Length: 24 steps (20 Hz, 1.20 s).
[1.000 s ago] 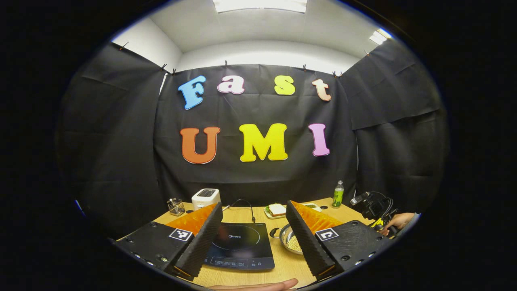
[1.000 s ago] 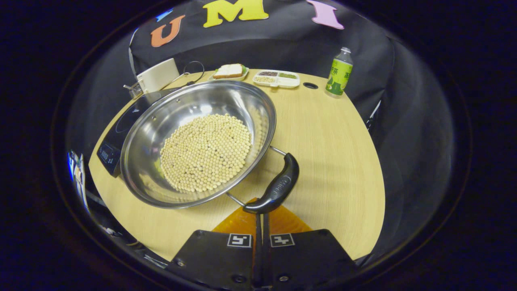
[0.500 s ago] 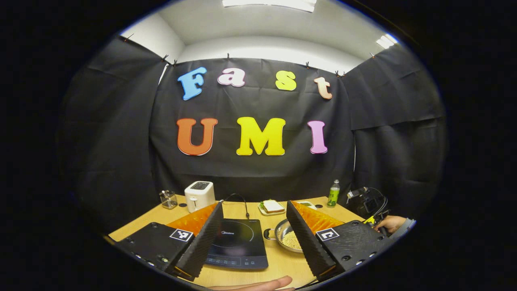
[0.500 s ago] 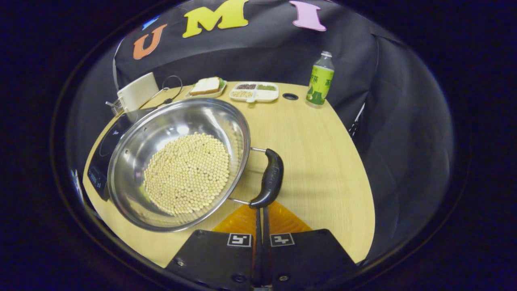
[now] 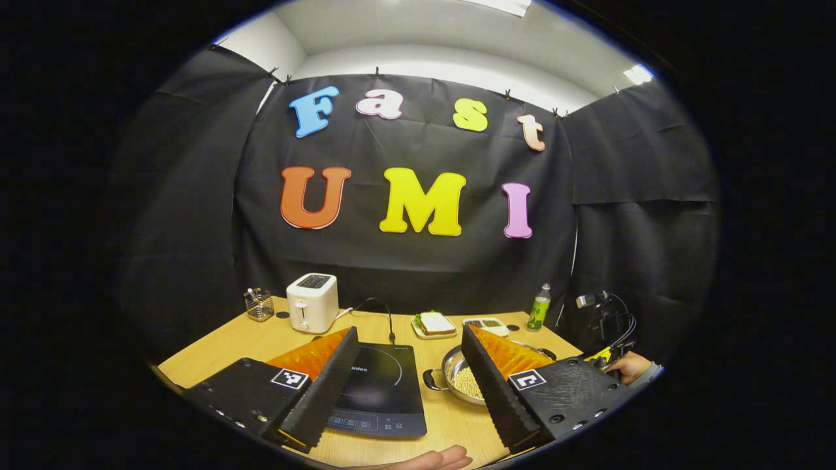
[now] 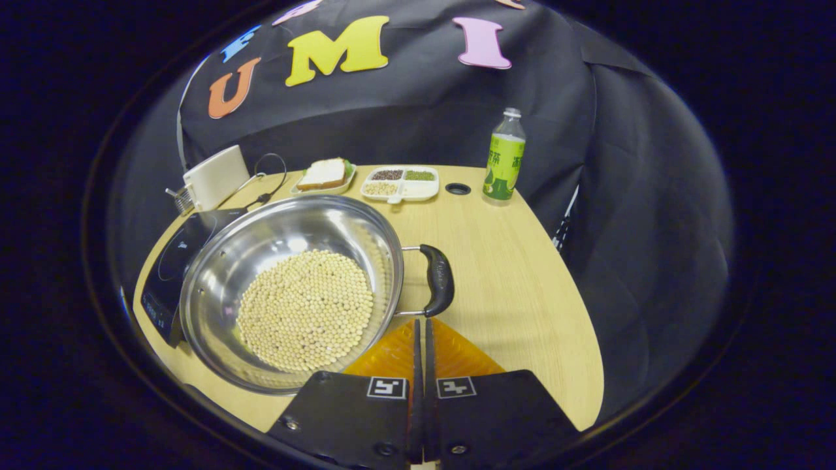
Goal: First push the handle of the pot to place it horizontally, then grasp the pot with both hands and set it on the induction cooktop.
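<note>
The right tongs (image 6: 421, 326) are closed with nothing between the fingers, their tips just short of the lower end of the black side handle (image 6: 438, 279) of the round stainless-steel pot (image 6: 287, 287). Whether the tips touch the handle cannot be told. The pot, holding a layer of pale round beans (image 6: 305, 309), stands on the light wooden surface (image 6: 516, 287), just beside the flat black induction cooktop (image 6: 171, 261) to its left. The left tongs (image 5: 410, 349) are held wide open and grip nothing, hovering above the near edge of the surface with the cooktop and the pot seen between their fingers. At the back stand a white toaster (image 5: 312, 302), a plate with a sandwich (image 6: 323, 176), a white divided tray (image 6: 400, 182) and a green-labelled bottle (image 6: 504, 156).
</note>
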Each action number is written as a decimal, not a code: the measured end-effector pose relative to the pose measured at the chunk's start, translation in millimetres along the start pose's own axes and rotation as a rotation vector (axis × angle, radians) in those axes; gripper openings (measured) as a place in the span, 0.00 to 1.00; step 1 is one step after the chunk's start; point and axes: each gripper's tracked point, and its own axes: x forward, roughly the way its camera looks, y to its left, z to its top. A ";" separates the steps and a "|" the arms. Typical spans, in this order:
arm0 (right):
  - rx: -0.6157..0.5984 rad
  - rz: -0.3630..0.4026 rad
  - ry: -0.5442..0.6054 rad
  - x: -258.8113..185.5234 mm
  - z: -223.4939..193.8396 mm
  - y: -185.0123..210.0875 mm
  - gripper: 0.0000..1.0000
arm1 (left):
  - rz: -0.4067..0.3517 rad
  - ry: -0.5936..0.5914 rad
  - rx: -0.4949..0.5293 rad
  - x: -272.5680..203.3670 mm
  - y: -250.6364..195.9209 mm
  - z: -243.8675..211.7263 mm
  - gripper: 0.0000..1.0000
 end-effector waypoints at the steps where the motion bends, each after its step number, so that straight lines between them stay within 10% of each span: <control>1: -0.003 -0.003 -0.039 -5.3 8.8 -1.4 0.04 | 0.000 0.013 0.009 4.6 -3.0 -4.0 0.95; 5: -0.027 -0.006 -0.169 -34.3 39.4 0.7 0.29 | -0.004 0.067 0.032 32.4 -14.6 -24.4 0.95; 7: -0.028 0.000 -0.184 -46.2 44.6 4.1 0.66 | -0.008 0.100 0.025 48.3 -21.9 -36.4 0.95; 9: -0.002 0.017 -0.193 -53.7 51.6 6.7 0.77 | -0.011 0.131 0.019 63.4 -26.8 -47.7 0.95; 14: 0.006 0.019 -0.199 -54.8 63.5 -5.5 0.94 | -0.012 0.227 0.046 102.5 -41.6 -80.9 0.95; 24: 0.026 0.053 -0.163 -6.7 72.4 -16.1 0.94 | 0.029 0.430 0.038 161.2 -43.7 -157.7 0.96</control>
